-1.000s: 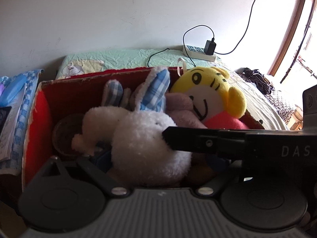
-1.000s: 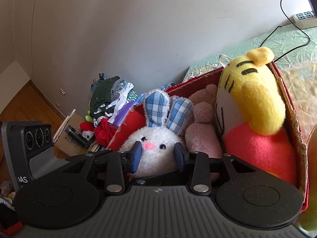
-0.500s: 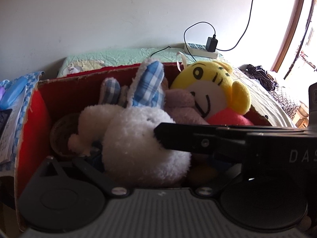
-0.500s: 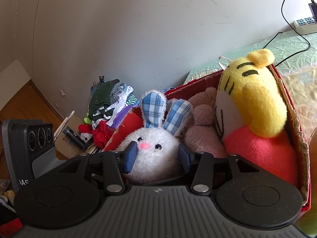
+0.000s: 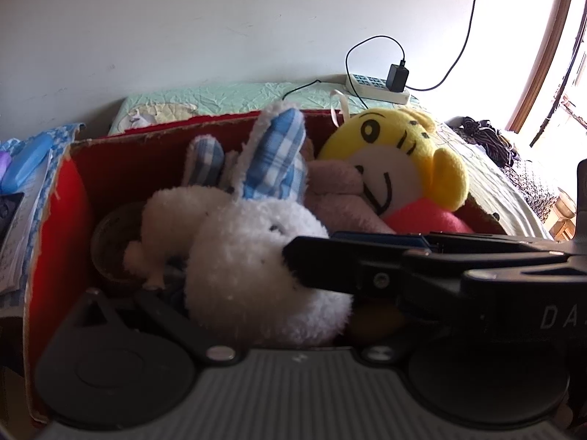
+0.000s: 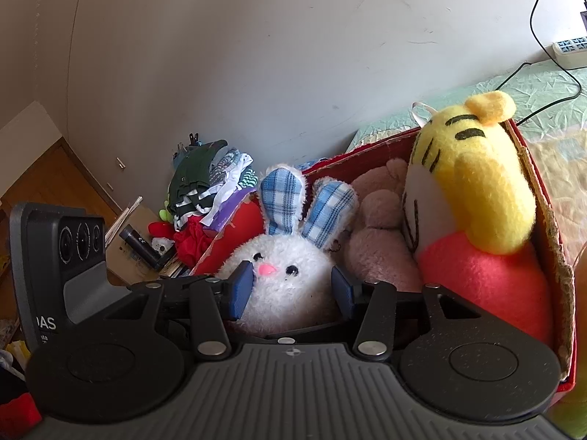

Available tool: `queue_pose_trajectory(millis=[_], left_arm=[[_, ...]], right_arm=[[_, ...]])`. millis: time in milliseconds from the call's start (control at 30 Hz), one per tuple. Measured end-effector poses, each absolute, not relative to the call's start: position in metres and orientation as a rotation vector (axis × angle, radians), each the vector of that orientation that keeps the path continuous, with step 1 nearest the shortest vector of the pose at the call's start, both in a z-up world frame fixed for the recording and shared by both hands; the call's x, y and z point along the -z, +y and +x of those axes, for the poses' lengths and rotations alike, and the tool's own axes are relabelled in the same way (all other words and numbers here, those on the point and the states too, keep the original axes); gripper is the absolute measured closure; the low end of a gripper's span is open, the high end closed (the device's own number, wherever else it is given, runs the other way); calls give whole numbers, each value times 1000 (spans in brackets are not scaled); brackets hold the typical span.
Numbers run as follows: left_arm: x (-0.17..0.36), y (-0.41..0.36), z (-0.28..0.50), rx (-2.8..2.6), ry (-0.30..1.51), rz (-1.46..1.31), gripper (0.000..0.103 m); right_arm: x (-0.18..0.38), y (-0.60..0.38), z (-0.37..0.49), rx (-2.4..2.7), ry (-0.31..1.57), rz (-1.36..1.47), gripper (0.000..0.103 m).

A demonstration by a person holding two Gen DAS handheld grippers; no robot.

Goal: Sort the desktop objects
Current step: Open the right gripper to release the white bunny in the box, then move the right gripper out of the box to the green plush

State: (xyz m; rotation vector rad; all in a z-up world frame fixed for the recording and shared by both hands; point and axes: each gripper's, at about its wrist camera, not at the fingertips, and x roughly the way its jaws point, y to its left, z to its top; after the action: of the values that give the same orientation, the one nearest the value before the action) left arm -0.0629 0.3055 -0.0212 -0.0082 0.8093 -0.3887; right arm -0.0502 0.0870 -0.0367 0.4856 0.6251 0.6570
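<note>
A white plush bunny (image 6: pixel 286 275) with blue checked ears lies in a red cardboard box (image 5: pixel 62 220). Beside it are a pink plush (image 6: pixel 381 249) and a yellow tiger doll (image 6: pixel 473 190) in a red top. My right gripper (image 6: pixel 290 289) stands open, its blue pads (image 6: pixel 240 289) on either side of the bunny's face. In the left wrist view one of its black fingers (image 5: pixel 315 260) reaches in from the right against the bunny (image 5: pixel 249 264). My left gripper (image 5: pixel 256 311) sits low behind the bunny's body, which hides its fingertips. Its housing (image 6: pixel 69 256) shows at the left.
A dark round container (image 5: pixel 113 242) sits in the box's left corner. A bed with a green sheet (image 5: pixel 227 99) carries a power strip (image 5: pixel 378 84) and cable. A heap of clothes (image 6: pixel 209 190) and a black cylinder (image 6: pixel 139 242) lie left of the box, above a wooden floor (image 6: pixel 40 179).
My right gripper's pads have spread apart, away from the bunny's cheeks. The left wrist view has shifted slightly; the bunny stays in the box.
</note>
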Motion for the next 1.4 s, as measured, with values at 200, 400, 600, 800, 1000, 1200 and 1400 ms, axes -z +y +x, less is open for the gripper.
queue_pose_trajectory(millis=[200, 400, 600, 800, 1000, 1200, 1400], left_arm=[[19, 302, -62, 355, 831, -2, 0], [15, 295, -65, 303, 861, -1, 0], [8, 285, -71, 230, 879, 38, 1], [8, 289, -71, 211, 898, 10, 1], [6, 289, -76, 186, 894, 14, 1], [2, 289, -79, 158, 898, 10, 1], [-5, 289, -87, 142, 883, 12, 1]], right_arm=[[36, 86, -50, -656, 645, 492, 53], [30, 82, -58, -634, 626, 494, 55], [27, 77, -68, -608, 585, 503, 56], [26, 72, -72, -598, 563, 516, 56], [25, 71, -73, -589, 555, 514, 56], [24, 66, -78, -578, 542, 519, 56], [24, 61, -85, -557, 528, 536, 56]])
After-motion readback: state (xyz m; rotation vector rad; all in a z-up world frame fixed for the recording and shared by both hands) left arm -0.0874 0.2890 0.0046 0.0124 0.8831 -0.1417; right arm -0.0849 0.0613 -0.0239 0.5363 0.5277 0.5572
